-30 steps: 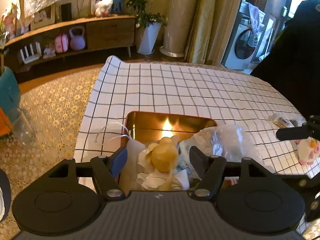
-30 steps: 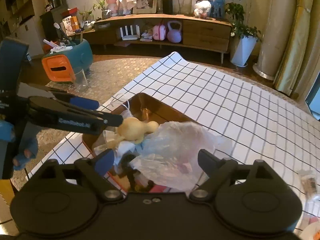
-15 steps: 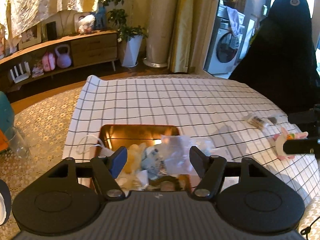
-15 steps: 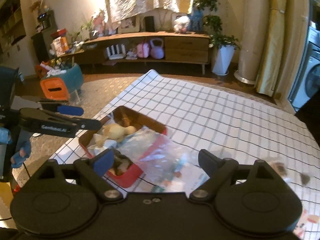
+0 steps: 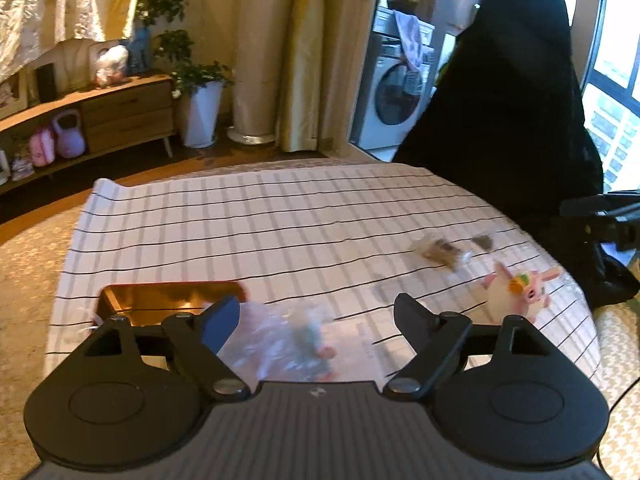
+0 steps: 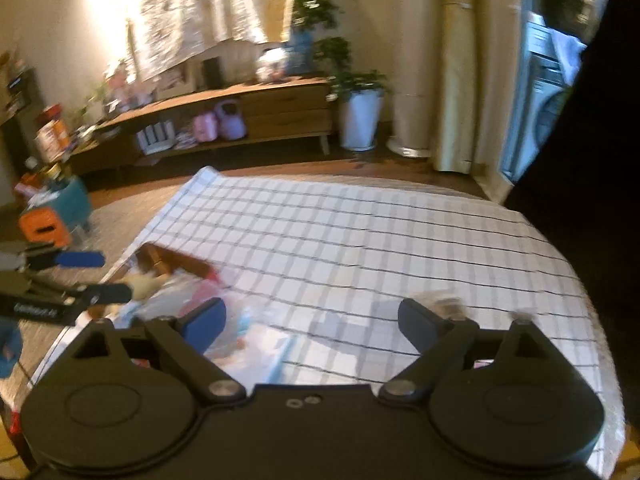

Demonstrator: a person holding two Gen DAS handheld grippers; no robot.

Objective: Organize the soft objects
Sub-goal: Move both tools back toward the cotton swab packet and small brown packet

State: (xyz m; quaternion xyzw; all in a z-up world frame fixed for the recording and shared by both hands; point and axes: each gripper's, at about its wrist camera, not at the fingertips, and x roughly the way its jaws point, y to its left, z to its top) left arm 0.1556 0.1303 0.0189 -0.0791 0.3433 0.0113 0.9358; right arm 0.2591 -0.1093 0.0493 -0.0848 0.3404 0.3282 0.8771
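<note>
A red tray [image 5: 168, 298] sits at the near left of the checked tablecloth [image 5: 280, 224], and it also shows in the right wrist view [image 6: 176, 266] with a yellow plush toy [image 6: 142, 284] in it. A clear plastic bag [image 5: 292, 340] with small soft toys lies beside the tray, below my open, empty left gripper [image 5: 316, 314]. A pink and white plush toy [image 5: 516, 290] and a small wrapped packet [image 5: 440, 250] lie at the right. My right gripper [image 6: 312, 318] is open and empty above the cloth.
A black chair back [image 5: 508, 92] stands behind the table on the right. A wooden sideboard [image 6: 248, 116], a potted plant [image 6: 360, 116] and an orange and teal stool [image 6: 52, 216] stand on the floor beyond the table.
Both grippers have pulled back and swung right, away from the tray. The plastic bag now lies on the cloth beside the tray. The plush toy at the right has come into fuller view.
</note>
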